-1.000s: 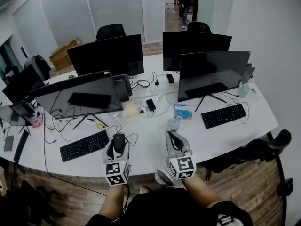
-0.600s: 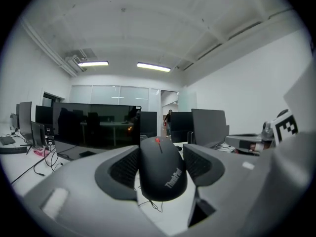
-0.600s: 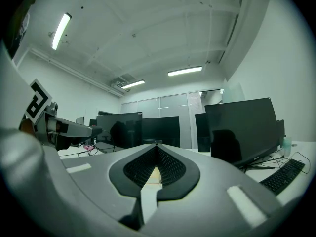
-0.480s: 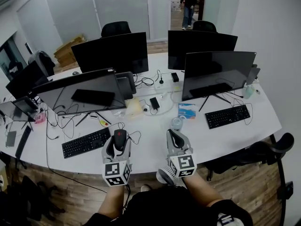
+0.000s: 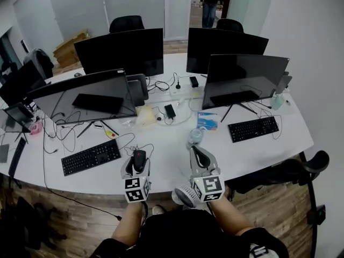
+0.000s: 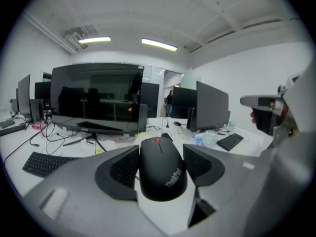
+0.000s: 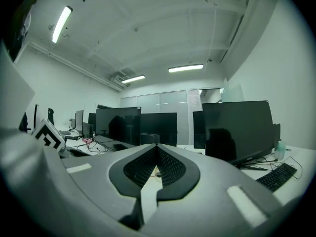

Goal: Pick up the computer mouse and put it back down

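A black computer mouse (image 6: 160, 167) with a red scroll wheel sits between the jaws of my left gripper (image 6: 159, 163), which is shut on its sides. In the head view the mouse (image 5: 139, 160) and left gripper (image 5: 138, 164) hover above the near edge of the white desk (image 5: 166, 149), with the mouse's cable trailing toward the desk. My right gripper (image 5: 198, 157) is held beside it to the right, above the desk edge. Its jaws meet at the tips with nothing between them in the right gripper view (image 7: 157, 168).
A black keyboard (image 5: 90, 156) lies left of the mouse and another keyboard (image 5: 253, 128) at the right. Several monitors (image 5: 244, 80) stand across the desk, with cables, a phone (image 5: 170, 111) and a clear cup (image 5: 195, 137). Office chairs (image 5: 301, 169) sit nearby; a person (image 5: 208, 3) stands far behind.
The left gripper with the mouse has come back toward me and slightly right, away from the keyboard. The right gripper has hardly moved. The head view has shifted.
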`<state>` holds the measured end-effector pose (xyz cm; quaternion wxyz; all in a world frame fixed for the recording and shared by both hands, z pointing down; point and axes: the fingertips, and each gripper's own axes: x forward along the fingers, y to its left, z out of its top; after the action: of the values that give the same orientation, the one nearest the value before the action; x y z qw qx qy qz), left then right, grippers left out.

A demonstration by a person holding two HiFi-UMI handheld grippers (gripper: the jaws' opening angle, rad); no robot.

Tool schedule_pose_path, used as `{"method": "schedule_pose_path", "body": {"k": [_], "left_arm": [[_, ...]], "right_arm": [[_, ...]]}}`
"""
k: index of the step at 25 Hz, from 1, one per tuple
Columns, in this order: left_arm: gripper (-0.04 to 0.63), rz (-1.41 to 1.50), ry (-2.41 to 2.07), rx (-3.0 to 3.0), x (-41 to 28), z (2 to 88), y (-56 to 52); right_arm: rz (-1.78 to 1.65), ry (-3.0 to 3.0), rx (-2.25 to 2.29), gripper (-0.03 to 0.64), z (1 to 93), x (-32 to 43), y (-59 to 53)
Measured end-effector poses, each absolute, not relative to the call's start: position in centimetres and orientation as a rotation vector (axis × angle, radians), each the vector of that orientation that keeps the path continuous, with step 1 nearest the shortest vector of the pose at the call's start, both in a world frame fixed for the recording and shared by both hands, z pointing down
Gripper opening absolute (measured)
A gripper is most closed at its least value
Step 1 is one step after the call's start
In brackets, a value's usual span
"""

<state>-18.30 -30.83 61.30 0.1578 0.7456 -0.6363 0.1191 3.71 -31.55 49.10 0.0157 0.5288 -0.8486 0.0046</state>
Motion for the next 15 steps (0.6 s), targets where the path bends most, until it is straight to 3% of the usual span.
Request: {"method": "schedule_pose_path", "body": {"k": [15], "left_arm": [[0.328,0.686,-1.562,1.898,-17.0,80.7,-29.6]], "right_arm": [[-0.03,-2.569,1.663,-0.003,48.8,4.8,-30.0]]}}
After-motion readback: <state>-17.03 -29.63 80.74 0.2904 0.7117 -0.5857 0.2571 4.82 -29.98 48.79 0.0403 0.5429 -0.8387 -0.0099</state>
